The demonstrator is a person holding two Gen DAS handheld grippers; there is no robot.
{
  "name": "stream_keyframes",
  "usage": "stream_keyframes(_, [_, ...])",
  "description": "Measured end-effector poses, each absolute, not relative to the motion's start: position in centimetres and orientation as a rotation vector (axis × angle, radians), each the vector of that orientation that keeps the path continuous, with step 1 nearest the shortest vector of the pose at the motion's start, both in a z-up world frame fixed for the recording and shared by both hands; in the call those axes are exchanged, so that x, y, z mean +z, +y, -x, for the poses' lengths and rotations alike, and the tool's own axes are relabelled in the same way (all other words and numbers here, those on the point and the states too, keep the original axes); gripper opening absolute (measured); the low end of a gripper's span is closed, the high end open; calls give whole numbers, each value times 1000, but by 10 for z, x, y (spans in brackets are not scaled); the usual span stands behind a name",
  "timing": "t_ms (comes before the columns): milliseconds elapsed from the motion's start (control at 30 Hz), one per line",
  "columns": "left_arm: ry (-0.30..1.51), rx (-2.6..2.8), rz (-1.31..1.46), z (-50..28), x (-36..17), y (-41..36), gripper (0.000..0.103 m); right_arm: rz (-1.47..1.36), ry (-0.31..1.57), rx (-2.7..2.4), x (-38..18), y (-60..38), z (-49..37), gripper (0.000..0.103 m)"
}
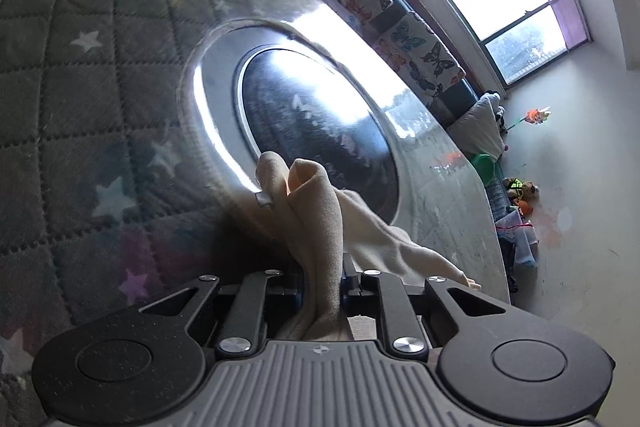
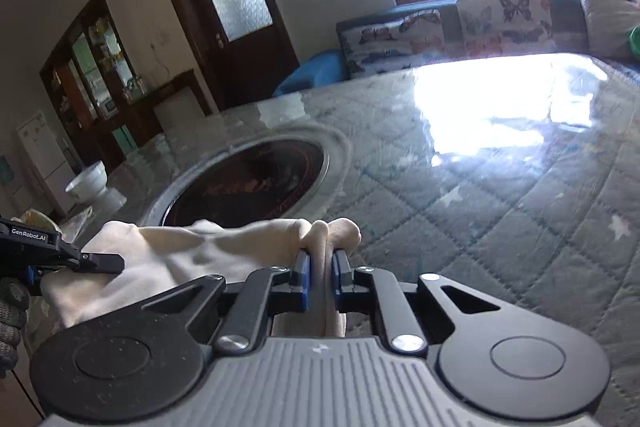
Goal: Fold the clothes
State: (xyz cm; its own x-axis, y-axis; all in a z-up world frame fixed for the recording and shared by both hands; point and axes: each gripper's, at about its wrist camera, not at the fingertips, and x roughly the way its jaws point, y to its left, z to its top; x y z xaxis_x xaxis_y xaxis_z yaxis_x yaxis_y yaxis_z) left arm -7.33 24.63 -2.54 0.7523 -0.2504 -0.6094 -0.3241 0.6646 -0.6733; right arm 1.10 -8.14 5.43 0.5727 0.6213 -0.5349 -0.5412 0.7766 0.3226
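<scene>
Both grippers hold one cream garment above the worktop.

**Left gripper**: jaws closed to a narrow gap on a bunched edge of the cream garment. The fabric rises in two rolled folds past the fingertips and trails off to the right. The same gripper appears at the left edge of the right wrist view, clamped on the far end of the cloth.

**Right gripper**: blue pads pressed together on a pinched fold of the cream garment. A small knot of cloth protrudes above the fingertips.

**Garment position:** stretched between the two grippers, sagging and creased in the middle span. It hangs in front of the round inset plate set into the worktop, which shows a glossy sheet over a quilted star-pattern cover. Whether any part of the cloth touches the surface cannot be determined.

**Task progress (judgement):** early stage. Both end grasps are established. No flat, squared fold is visible; the garment is not yet laid out. Remaining steps: spread it on the worktop, fold it over, and smooth it.
</scene>
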Motion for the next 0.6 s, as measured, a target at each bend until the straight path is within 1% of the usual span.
stream_keyframes(200, [741,-35,791,46,-5,218,16,-125,602,641,78,-108,-3,9])
stream_keyframes(600, [804,-197,683,-44,7,131,15,-100,518,437,114,-193,-22,9])
